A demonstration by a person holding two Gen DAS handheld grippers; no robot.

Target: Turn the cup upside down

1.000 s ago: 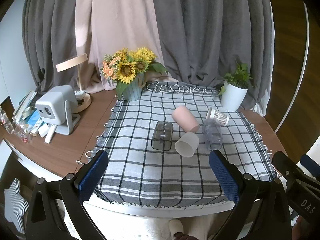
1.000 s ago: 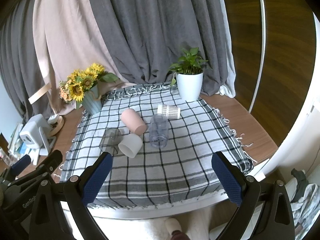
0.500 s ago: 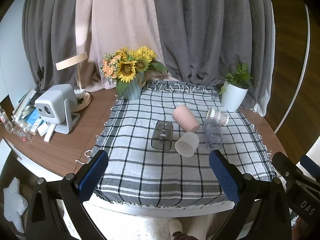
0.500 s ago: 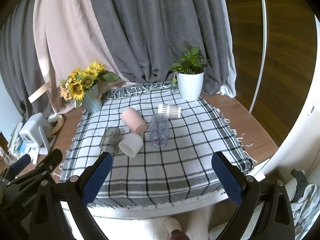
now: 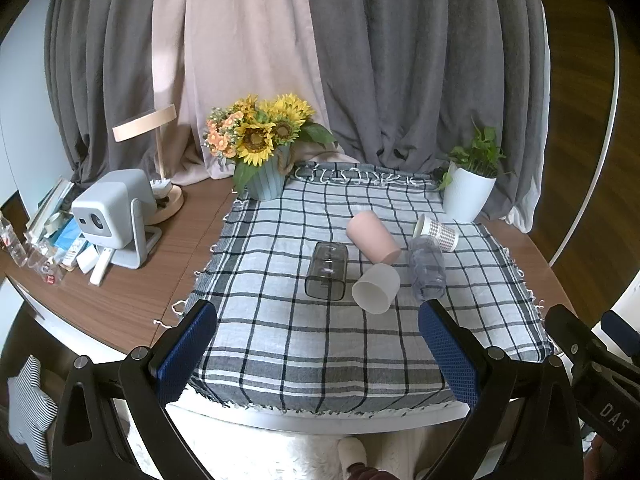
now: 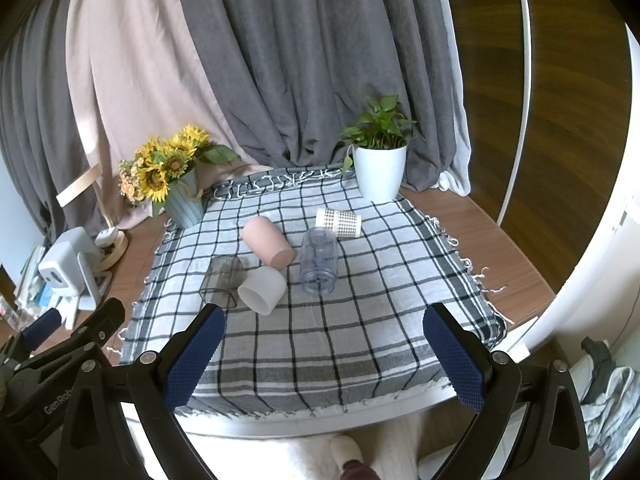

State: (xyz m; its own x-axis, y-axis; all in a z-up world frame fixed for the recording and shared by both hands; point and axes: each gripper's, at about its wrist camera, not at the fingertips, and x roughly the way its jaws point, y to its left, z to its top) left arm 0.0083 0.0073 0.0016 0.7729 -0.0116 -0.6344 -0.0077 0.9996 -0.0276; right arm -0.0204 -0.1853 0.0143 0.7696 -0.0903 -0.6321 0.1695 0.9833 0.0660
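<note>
- Cups lie on their sides mid-cloth [image 5: 280, 344]: smoky cup [image 5: 326, 270], white cup [image 5: 376, 288], pink cup [image 5: 373, 237], clear cup [image 5: 426, 268], patterned cup [image 5: 437, 233].
- We hold our left gripper [image 5: 318, 354] spread wide, empty, at the near edge.
- Our right gripper [image 6: 324, 354] is likewise spread, gripping nothing.

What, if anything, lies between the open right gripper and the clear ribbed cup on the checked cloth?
Nothing visible. The right gripper is open, held back at the table's near edge, and only bare checked cloth lies between it and the clear ribbed cup. The white cup lies beside it to the left, off the direct line.
</note>
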